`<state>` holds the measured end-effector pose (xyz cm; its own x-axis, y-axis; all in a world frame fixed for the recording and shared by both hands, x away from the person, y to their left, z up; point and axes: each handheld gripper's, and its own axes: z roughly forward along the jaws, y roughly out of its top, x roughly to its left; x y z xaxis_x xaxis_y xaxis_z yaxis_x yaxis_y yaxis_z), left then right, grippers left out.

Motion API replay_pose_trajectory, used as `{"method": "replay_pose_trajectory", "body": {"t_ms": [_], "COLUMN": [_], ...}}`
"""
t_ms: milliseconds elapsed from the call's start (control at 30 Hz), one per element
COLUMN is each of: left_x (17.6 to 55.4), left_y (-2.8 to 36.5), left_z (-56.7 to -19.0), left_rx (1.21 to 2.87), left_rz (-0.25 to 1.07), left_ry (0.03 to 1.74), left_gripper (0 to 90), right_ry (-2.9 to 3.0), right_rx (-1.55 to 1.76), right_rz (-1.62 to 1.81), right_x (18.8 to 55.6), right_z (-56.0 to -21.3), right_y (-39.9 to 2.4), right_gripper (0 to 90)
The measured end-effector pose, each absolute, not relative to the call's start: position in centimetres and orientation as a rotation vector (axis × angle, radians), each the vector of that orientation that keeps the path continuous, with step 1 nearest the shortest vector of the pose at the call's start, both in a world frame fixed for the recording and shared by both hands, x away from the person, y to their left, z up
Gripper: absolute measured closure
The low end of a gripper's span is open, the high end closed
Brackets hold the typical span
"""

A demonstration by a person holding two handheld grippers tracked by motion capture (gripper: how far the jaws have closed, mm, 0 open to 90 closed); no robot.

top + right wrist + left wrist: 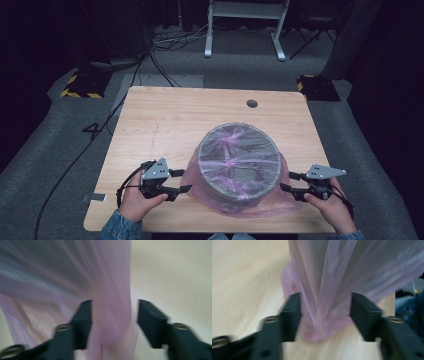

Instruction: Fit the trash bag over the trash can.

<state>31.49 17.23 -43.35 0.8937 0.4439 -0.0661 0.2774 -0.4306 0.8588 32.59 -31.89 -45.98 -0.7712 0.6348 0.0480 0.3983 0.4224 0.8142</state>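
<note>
While the pink bag [235,197] covers the grey bin [239,160] at the table's [165,115] near middle, the left gripper [186,181] and right gripper [286,181] flank it, jaws wide, bag folds between them, not pinched.

We hold our left claw [184,181] and right claw [286,181] low over the pale wooden desk [165,120], jaws apart. Between the two claws stands a grey round tub wrapped in thin pink plastic film [238,162], its loose film pooled just beside each claw's tips. Beyond the claws, a small dark hole [252,103] sits in the desk.
</note>
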Motion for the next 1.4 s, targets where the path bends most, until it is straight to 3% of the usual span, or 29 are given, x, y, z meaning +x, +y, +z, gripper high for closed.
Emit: {"method": "replay_pose_trajectory", "body": {"t_ms": [33, 100, 200, 233, 267, 333, 400, 433, 500, 700, 833, 1067, 1133, 1167, 1200, 1233, 1300, 1400], "left_x": [31.5, 31.8, 32.3, 32.4, 32.4, 32.5, 32.6, 32.6, 32.8, 33.4, 34.0, 33.2, 33.1, 33.1, 33.0, 33.0, 32.8, 32.3], "left_y": [17.0, 16.4, 15.6, 15.5, 15.4, 15.2, 15.3, 15.3, 15.4, 14.7, 14.9, 14.8, 15.0, 15.0, 15.1, 15.2, 15.8, 16.7], "left_z": [-43.0, -42.6, -42.3, -42.2, -42.2, -42.0, -41.7, -41.6, -41.6, -42.3, -42.7, -43.6, -43.4, -43.3, -43.3, -43.2, -43.1, -42.8], "left_rx": [2.042, 2.036, 2.021, 2.02, 2.019, 2.013, 2.023, 2.017, 2.004, 2.007, 1.98, 2.017, 1.985, 1.992, 1.995, 1.99, 1.966, 1.952], "left_rz": [0.213, 0.205, 0.201, 0.196, 0.176, 0.161, 0.181, 0.18, 0.165, 0.13, 0.075, 0.099, 0.128, 0.162, 0.209, 0.225, 0.217, 0.256], "left_ry": [0.51, 0.494, 0.494, 0.492, 0.49, 0.493, 0.496, 0.504, 0.514, 0.515, 0.525, 0.518, 0.517, 0.524, 0.536, 0.54, 0.552, 0.549], "left_gripper": [34.5, 33.7, 35.2, 39.4, 47.1, 61.7, 76.0, 81.1, 86.7, 88.9, 89.8, 89.8, 87.1, 78.4, 67.2, 55.4, 45.6, 33.0], "right_ry": [2.387, 2.377, 2.397, 2.405, 2.411, 2.455, 2.469, 2.466, 2.459, 2.492, 2.515, 2.495, 2.509, 2.53, 2.535, 2.53, 2.475, 2.457], "right_rx": [0.859, 0.802, 0.732, 0.706, 0.696, 0.658, 0.649, 0.68, 0.741, 0.873, 0.874, 0.872, 0.9, 0.909, 0.904, 0.9, 0.895, 0.86], "right_rz": [1.324, 1.385, 1.4, 1.404, 1.403, 1.392, 1.403, 1.391, 1.356, 1.152, 1.187, 1.27, 1.263, 1.229, 1.209, 1.203, 1.244, 1.314], "right_x": [32.6, 32.8, 33.4, 33.6, 33.7, 33.8, 33.8, 33.9, 34.0, 35.2, 35.3, 34.1, 34.0, 34.0, 34.0, 33.9, 33.8, 33.4], "right_z": [-45.2, -44.1, -42.9, -42.7, -42.5, -42.0, -41.7, -41.5, -41.6, -44.0, -44.7, -44.0, -44.4, -44.7, -44.9, -44.9, -44.8, -43.8], "right_y": [-31.7, -31.1, -29.9, -29.5, -29.2, -28.8, -28.6, -28.6, -28.7, -29.1, -28.6, -28.8, -29.0, -29.0, -29.0, -29.1, -29.2, -29.8], "right_gripper": [33.5, 26.5, 24.1, 25.4, 32.2, 66.1, 85.0, 89.0, 90.0, 90.0, 90.0, 90.0, 90.0, 89.1, 83.4, 69.8, 46.8, 34.7]}}
